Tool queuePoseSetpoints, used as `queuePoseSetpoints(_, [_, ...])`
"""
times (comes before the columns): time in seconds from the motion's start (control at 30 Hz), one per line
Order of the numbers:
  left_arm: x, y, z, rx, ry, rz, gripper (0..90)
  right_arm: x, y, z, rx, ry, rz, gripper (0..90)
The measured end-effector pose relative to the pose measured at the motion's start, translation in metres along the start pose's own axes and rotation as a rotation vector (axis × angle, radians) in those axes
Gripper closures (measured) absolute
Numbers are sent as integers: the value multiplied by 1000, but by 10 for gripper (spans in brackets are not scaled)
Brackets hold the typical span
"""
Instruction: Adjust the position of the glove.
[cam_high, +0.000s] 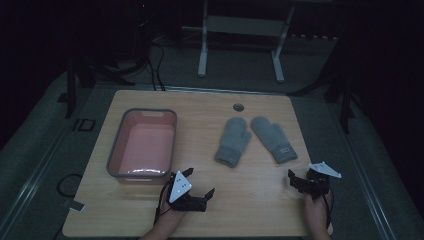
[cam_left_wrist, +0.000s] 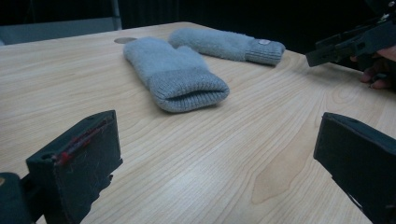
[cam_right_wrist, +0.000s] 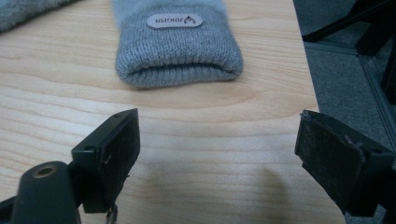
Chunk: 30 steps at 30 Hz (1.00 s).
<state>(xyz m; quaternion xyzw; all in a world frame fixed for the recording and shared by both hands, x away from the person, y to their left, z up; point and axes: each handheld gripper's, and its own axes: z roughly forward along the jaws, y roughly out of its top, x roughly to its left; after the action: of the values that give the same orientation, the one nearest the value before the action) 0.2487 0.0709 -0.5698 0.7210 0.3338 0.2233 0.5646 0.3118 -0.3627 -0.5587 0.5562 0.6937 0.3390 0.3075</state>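
Two hand-held tools at the near edge of the wooden table (cam_high: 250, 210). Left tool (cam_high: 200, 186): near centre, jaws spread, nothing between them, a hand (cam_high: 167, 222) gripping it from below; white three-cornered plate on top. Right tool (cam_high: 295, 181): near right corner, jaws spread, nothing between them, held by the other hand (cam_high: 317, 212). Left mitten (cam_high: 232, 141): grey, flat on the table, right of centre, cuff opening toward the near side, well ahead of the left tool. Right mitten (cam_high: 273, 138): grey, touching or just beside the first at the far end, cuff with a small label (cam_right_wrist: 174, 21), just ahead of the right tool. Pink basin (cam_high: 144, 143), grey rim: left half of the table, far from both mittens. Bare wood lies between each tool and its mitten. Dark floor with cables and a white frame beyond the far edge.
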Motion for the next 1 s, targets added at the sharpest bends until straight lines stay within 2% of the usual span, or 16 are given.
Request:
queuePoseSetpoints(0.23, [-2, 0, 0, -1, 8, 12, 10, 2, 1, 2, 37, 43, -10, 139])
queuePoseSetpoints(0.43, [-2, 0, 0, 0, 7, 16, 10, 4, 2, 3, 43, 48, -30, 139])
queuePoseSetpoints(0.47, [-2, 0, 0, 0, 7, 14, 10, 4, 5, 4, 59, 89, -44, 142])
queuePoseSetpoints(0.53, [-2, 0, 0, 0, 6, 13, 10, 4, 6, 4, 64, 102, -47, 142])
queuePoseSetpoints(0.67, [-2, 0, 0, 2, 9, 14, 10, 5, 14, 5, 63, 117, -61, 142])
queuePoseSetpoints(0.73, [-2, 0, 0, 6, 15, 20, 10, 7, 20, 4, 45, 107, -79, 150])
queuePoseSetpoints(0.83, [-4, 0, 0, 5, 20, 33, 10, 10, 33, -1, 15, 121, -115, 177])
queuePoseSetpoints(0.9, [-4, 0, 0, 3, 16, 32, 10, 12, 41, -2, -1, 136, -117, 176])
queuePoseSetpoints(1.0, [-3, 0, 0, 0, 15, 25, 10, 13, 51, 0, -7, 130, -140, 165])
